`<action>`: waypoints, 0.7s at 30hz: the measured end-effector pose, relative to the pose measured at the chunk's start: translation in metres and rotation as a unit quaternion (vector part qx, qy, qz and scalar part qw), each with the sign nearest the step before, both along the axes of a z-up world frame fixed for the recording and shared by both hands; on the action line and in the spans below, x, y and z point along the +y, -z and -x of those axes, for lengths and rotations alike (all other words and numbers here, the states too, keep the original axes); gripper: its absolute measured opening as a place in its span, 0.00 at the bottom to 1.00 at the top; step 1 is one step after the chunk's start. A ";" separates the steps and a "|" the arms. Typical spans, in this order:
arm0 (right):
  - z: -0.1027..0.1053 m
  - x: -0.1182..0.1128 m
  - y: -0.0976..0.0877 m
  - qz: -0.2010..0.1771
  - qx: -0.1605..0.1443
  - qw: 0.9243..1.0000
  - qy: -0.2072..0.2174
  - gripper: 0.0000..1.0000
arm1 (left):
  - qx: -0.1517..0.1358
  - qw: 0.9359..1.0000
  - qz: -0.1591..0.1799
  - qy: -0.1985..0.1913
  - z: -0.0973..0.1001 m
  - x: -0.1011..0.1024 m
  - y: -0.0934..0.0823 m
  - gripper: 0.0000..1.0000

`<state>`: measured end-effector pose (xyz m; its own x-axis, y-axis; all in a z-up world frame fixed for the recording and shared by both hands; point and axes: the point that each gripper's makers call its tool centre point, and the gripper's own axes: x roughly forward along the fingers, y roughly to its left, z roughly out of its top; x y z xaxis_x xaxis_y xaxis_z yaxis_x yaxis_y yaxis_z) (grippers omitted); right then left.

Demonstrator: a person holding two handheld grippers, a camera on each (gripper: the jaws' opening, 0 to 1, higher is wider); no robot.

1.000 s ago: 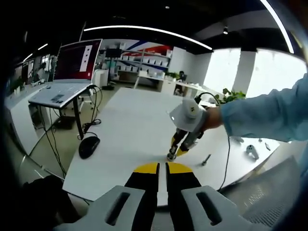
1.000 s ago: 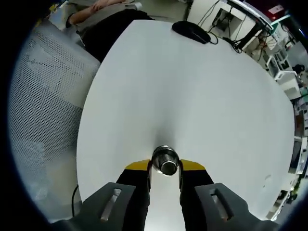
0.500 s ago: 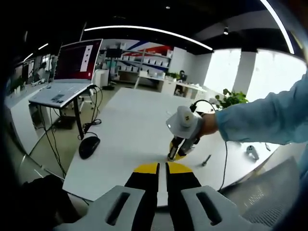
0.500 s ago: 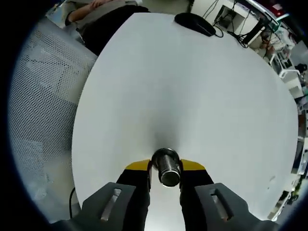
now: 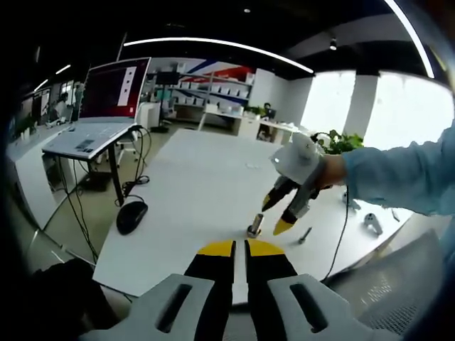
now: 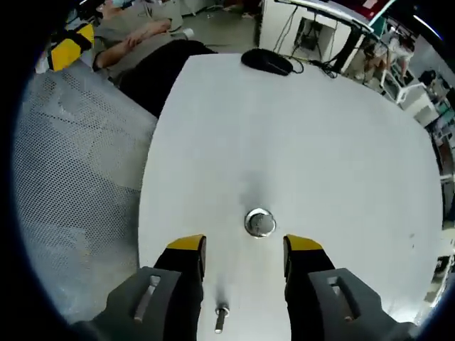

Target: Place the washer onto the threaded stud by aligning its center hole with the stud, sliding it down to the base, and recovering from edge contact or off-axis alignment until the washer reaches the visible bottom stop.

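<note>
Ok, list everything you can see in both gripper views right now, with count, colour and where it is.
table: one, white, under everything in both views
metal stud piece: one, silver, standing on the table ahead of the open right gripper
bolt: one, silver, lying on the table between the right gripper's jaws
computer mouse: one, black, at the table's far edge in the right gripper view
laptop: one, silver with a dark red screen, on a side stand
mesh chair: one, grey, beside the table
plant: one, green, beyond the table
right gripper: one, black with yellow tips, open, above the stud piece
left gripper: one, black with yellow tips, shut, held back from the table
sleeve: one, light blue, on the arm holding the right gripper
</note>
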<state>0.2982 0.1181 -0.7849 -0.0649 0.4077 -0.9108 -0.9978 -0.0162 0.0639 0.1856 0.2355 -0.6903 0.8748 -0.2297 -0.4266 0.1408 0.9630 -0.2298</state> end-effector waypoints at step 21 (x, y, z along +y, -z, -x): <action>0.106 -0.124 -0.152 -0.279 0.040 0.923 0.263 0.55 | 0.011 1.000 -0.004 0.028 0.006 -0.011 0.002 0.08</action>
<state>0.1921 -0.0061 -0.6329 0.2172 0.8059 -0.5508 -0.8694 0.4162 0.2661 0.1795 0.2243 -0.6920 0.8509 -0.2752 -0.4474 0.1899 0.9554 -0.2263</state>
